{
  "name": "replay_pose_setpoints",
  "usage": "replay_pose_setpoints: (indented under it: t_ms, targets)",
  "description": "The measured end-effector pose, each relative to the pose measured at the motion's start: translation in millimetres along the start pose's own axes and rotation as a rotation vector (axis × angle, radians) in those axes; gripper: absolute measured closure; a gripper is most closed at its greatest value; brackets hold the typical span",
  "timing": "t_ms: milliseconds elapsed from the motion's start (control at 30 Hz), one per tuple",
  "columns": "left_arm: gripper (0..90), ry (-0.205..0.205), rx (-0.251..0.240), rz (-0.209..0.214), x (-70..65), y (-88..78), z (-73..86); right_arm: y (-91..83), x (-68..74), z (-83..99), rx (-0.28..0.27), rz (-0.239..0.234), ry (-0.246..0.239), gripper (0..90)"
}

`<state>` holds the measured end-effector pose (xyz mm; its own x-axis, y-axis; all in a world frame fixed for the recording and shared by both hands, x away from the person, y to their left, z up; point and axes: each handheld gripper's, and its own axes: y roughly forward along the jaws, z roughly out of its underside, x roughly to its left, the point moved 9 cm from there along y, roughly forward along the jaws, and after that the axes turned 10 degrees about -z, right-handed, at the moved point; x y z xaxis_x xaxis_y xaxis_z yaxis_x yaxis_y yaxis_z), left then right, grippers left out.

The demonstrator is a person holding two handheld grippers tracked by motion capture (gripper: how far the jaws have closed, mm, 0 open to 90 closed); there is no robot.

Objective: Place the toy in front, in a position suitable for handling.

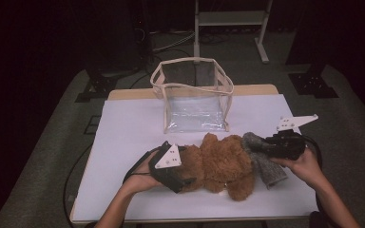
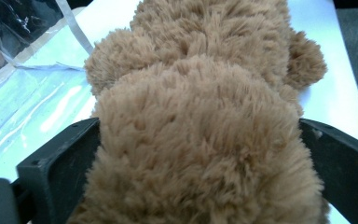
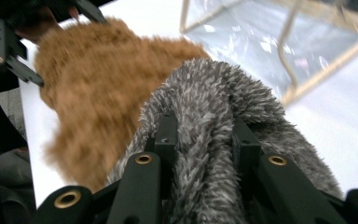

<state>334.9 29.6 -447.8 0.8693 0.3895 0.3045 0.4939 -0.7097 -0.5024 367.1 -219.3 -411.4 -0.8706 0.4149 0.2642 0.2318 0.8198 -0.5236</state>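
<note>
A: High view first, pls. Where was everything?

B: Brown plush toy (image 1: 223,164) lay across the white table (image 1: 123,137), in front of the clear bag (image 1: 193,92), which stood upright w/ its mouth open. My left gripper (image 1: 183,178) sat at the toy's left end, my right gripper (image 1: 261,145) at its grey furry part (image 1: 266,164) on the right.

A: Left gripper view?

B: Brown fur bulged between my jaws, which stood wide on either side of it. Fur hid the pads, so I couldn't say if they pressed or just flanked it. I'd call them spread wide round the toy, not a firm hold.

A: Right gripper view?

B: Blurry, but my jaws were pinched on the grey fur (image 3: 214,140), fur squeezed up between them. Bag (image 3: 279,42) showed beyond, near.

A: So which step?

B: I judged it as getting hold of both ends, before any lift toward the bag. Next move prob. needed the left jaws squeezed into the plush, then both ends raised together so it wouldn't sag, and carried over the bag's rim.
</note>
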Motion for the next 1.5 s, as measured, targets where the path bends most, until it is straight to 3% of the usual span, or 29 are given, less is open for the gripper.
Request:
replay_pose_setpoints:
  t_ms: [200,333,400,533,667,1067,1167,1267,1333,1500]
  targets:
    - [1.6,0.029,0.022,-0.014,1.3,5.8,-0.7,4.2,-7.0,21.1,-0.040,-0.026,0.058,69.6]
    - [23.4,0.039,0.037,-0.044,6.5,1.6,-0.1,8.4,-10.1,30.2,-0.066,-0.040,0.097,69.6]
    - [29.1,0.044,0.041,-0.044,7.4,-1.1,-0.4,9.9,-12.3,38.5,-0.061,-0.035,0.115,69.6]
    - [31.5,0.034,0.051,-0.038,11.8,-5.2,-0.1,16.6,-9.4,45.3,-0.090,-0.078,0.150,69.8]
    - [32.4,0.025,0.069,-0.039,17.1,-12.6,3.5,24.1,-2.5,31.6,-0.097,-0.101,0.117,69.9]
    - [33.8,-0.030,0.120,-0.048,35.0,-69.7,29.0,72.2,20.3,-11.1,-0.033,-0.160,-0.001,69.6]
    - [33.7,-0.039,0.147,-0.047,36.8,-78.3,40.9,86.4,24.8,-16.2,-0.020,-0.173,-0.016,69.6]
    - [29.2,-0.069,0.134,-0.046,38.3,-81.3,44.0,99.9,25.8,-17.4,-0.028,-0.182,-0.005,69.5]
    - [23.3,-0.080,0.119,-0.054,39.8,-81.4,39.9,101.9,23.8,-16.2,-0.045,-0.188,0.010,69.5]
    - [16.5,-0.025,0.088,-0.040,34.3,-75.1,13.4,92.1,20.1,-13.0,-0.059,-0.168,0.016,69.0]
